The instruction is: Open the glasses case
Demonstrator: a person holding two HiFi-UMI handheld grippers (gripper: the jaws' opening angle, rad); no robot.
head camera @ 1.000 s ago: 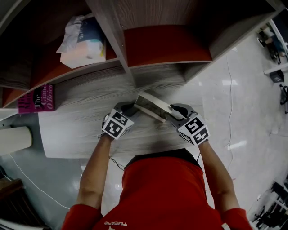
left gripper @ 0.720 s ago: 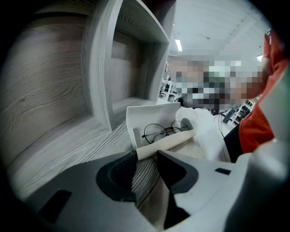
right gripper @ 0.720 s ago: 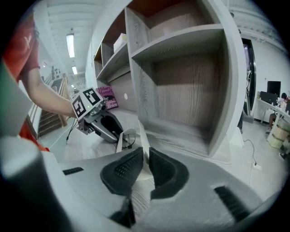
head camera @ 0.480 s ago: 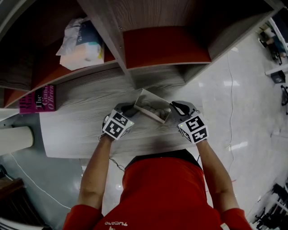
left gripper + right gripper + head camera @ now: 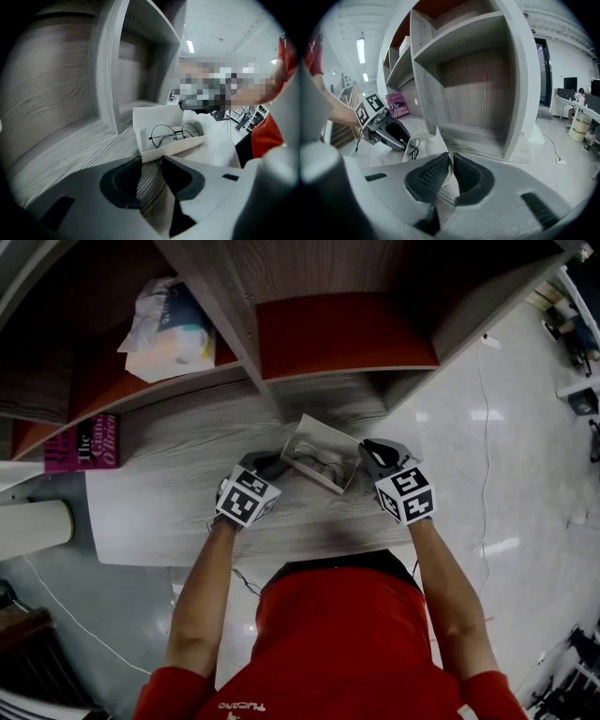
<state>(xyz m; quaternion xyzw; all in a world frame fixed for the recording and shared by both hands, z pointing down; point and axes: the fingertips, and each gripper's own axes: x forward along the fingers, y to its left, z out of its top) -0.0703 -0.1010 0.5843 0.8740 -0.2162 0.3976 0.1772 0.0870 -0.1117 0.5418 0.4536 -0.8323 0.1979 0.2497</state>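
Behind right gripper (image 5: 451,161), open white glasses case (image 5: 423,143) largely hidden; pale cylinder (image 5: 28,529) cut by left edge; thin black wire glasses (image 5: 323,465) too small to resolve.

There is one case (image 5: 309,437) and one pair of glasses (image 5: 174,133). Two grippers show, the left gripper (image 5: 266,466) and the right gripper (image 5: 368,454). Also one book (image 5: 82,443) and one bag (image 5: 169,329).

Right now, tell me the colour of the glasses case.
White, inside and out. The left gripper view shows the glasses case best.
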